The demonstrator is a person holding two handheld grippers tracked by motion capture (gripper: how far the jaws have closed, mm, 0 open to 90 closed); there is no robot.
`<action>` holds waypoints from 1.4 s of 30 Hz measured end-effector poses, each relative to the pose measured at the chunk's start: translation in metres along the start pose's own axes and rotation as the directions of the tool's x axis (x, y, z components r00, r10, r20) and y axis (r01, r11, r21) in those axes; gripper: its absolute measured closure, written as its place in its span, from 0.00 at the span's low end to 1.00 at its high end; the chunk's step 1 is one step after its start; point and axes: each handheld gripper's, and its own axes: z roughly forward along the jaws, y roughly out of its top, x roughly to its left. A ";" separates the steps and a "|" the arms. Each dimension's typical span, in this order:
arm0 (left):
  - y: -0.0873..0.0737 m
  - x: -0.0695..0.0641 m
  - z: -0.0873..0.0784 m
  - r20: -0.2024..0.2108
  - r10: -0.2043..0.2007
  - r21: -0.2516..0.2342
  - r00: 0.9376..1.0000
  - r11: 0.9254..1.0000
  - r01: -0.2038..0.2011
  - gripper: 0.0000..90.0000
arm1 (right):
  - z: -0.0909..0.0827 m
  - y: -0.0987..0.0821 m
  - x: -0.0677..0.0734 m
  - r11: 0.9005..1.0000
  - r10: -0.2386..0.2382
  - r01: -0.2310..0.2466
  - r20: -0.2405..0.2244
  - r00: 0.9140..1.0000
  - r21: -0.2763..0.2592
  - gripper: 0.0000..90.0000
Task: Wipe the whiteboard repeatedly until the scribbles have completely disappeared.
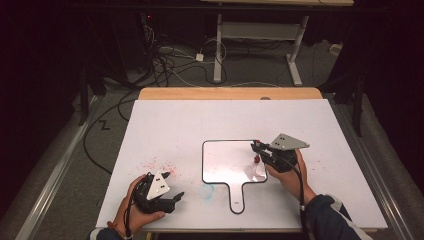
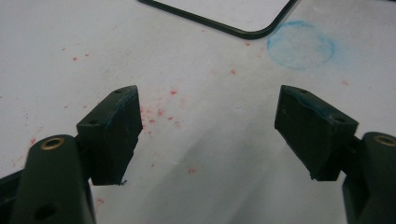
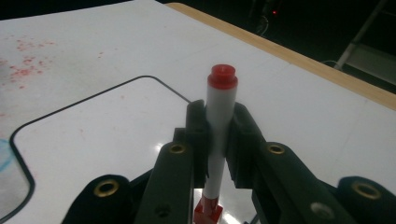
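Note:
A small whiteboard (image 1: 225, 160) with a black rim and a handle toward the front edge lies mid-table. My right gripper (image 1: 258, 149) hovers over its right side, shut on a red marker (image 1: 256, 159). In the right gripper view the marker (image 3: 219, 121) stands upright between the jaws of the right gripper (image 3: 219, 112), white barrel, red end on top, red end below toward the whiteboard (image 3: 93, 140). Whether it touches the board I cannot tell. My left gripper (image 1: 174, 186) rests at the front left, open; in its own view the left gripper (image 2: 208, 121) holds nothing.
Red ink specks (image 1: 160, 164) dot the white tabletop left of the board, and a faint blue ring smudge (image 1: 206, 190) lies by its front left corner. The table's wooden edge (image 1: 230, 93) runs along the back. Cables and a desk frame sit on the dark floor beyond.

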 end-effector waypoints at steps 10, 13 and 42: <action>0.000 0.000 0.000 0.004 0.000 -0.001 1.000 1.000 0.000 0.24 | 0.002 0.001 0.020 1.000 -0.002 -0.001 -0.101 0.995 -0.029 0.90; 0.000 0.000 0.000 0.006 0.001 0.001 1.000 1.000 -0.001 0.25 | 0.003 0.002 0.021 0.999 -0.026 0.023 -0.092 0.995 -0.029 0.90; 0.000 0.000 0.001 0.010 0.007 0.002 1.000 1.000 -0.007 0.25 | -0.007 -0.006 0.006 0.998 -0.046 0.044 -0.046 0.998 -0.038 0.90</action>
